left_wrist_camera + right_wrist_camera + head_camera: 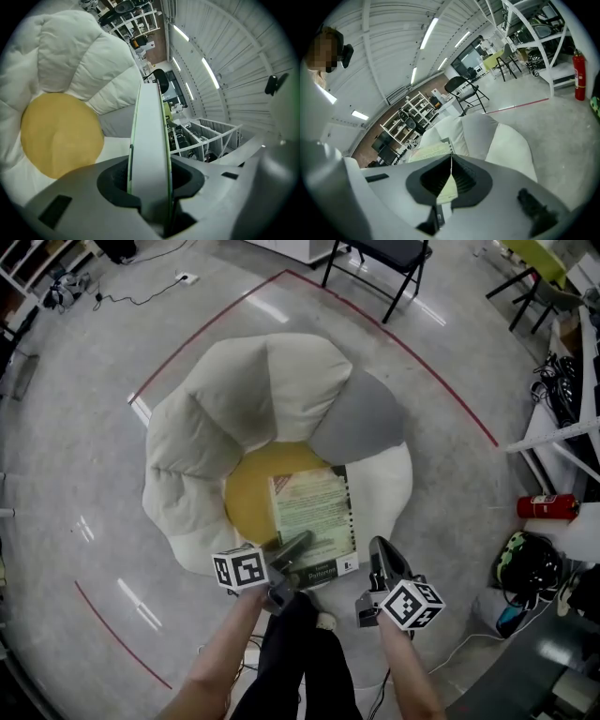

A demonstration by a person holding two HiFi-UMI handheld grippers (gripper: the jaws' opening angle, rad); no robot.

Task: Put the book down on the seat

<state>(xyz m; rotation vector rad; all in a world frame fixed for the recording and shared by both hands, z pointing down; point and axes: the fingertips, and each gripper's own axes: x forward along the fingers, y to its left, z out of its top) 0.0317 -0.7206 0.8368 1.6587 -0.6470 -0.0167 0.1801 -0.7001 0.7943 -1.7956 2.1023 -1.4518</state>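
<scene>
The seat is a flower-shaped cushion [253, 399] with white petals, one grey petal and a yellow middle [246, 495]. A green-covered book [314, 517] hangs over its near side, cover up, partly above the yellow middle. My left gripper [286, 559] is shut on the book's near left corner; in the left gripper view the book's thick edge [150, 140] stands between the jaws of the left gripper [150, 183], beside the yellow middle [56, 131]. My right gripper [375, 554] holds the near right corner. In the right gripper view the right gripper [451, 180] pinches a thin part of the book [431, 152].
A black folding chair [384, 259] stands beyond the seat. A red line [403, 343] curves across the grey floor. At the right are a red fire extinguisher [548, 507], a green and black helmet [525, 563] and white shelving. The person's dark trousers [300, 652] are just below the book.
</scene>
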